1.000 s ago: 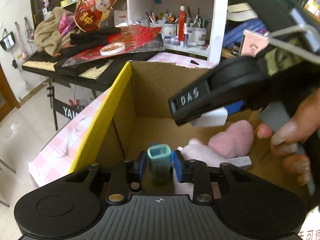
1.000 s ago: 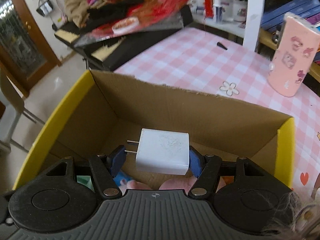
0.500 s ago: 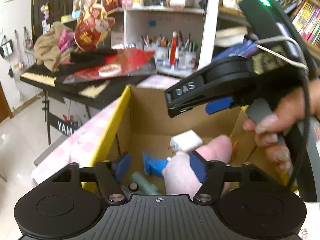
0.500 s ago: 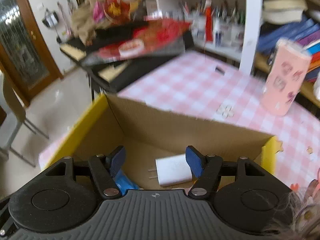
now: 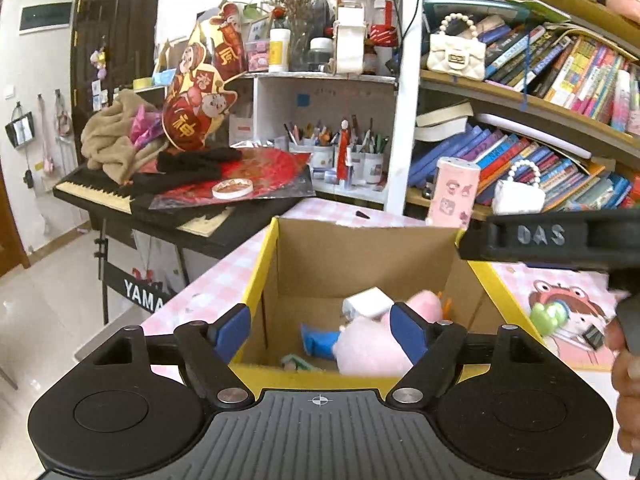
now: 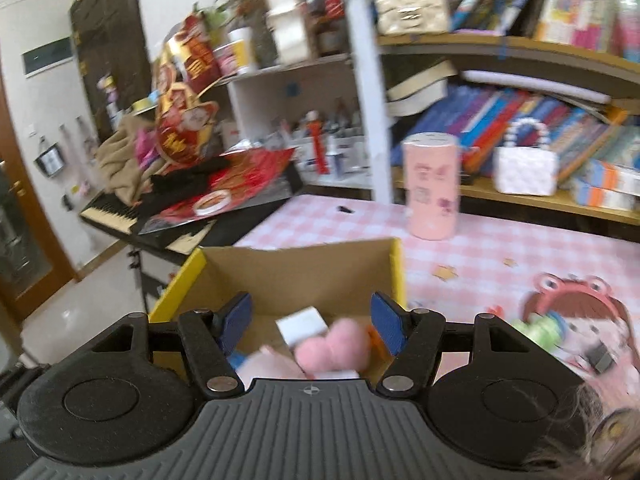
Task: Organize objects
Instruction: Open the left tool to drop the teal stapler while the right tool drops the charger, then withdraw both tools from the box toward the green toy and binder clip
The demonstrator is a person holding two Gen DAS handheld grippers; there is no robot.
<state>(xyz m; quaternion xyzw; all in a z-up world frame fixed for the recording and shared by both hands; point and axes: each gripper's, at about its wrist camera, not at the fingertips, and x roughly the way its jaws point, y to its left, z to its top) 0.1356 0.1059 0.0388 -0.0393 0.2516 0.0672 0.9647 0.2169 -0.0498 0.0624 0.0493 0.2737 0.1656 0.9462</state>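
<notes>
Your left tongs (image 5: pixel 320 330) hang spread apart and empty above the box's (image 5: pixel 340 264) near edge; your right tongs (image 6: pixel 310 326) do the same, also gaping with nothing between them. Down in the box lie a pink plush (image 5: pixel 372 346), a white charger (image 5: pixel 368 303) resting on it, a blue piece (image 5: pixel 318 344) and a teal item (image 5: pixel 294 362). Beyond the box, on the pink-checked worktop (image 6: pixel 500 248), stands a pink can (image 6: pixel 431 186).
</notes>
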